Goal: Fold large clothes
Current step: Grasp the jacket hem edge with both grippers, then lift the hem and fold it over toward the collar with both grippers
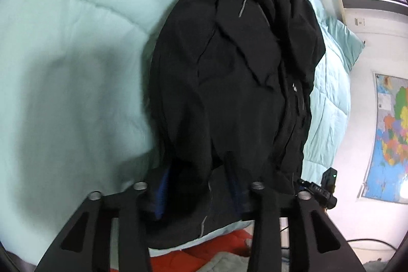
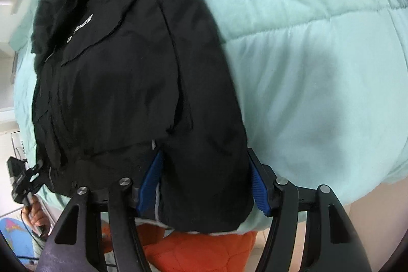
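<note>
black jacket [image 2: 132,83] lies folded on the mint quilt [image 2: 318,42]; right gripper [image 2: 206,180] at 6 o'clock, jaws spread around its hem; left gripper [image 1: 201,185] likewise.

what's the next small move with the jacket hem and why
Probably close both grippers on the hem and lift it toward the collar. The black jacket lies lengthwise on the mint quilt, and the left gripper and right gripper each sit open astride its near edge.
</note>
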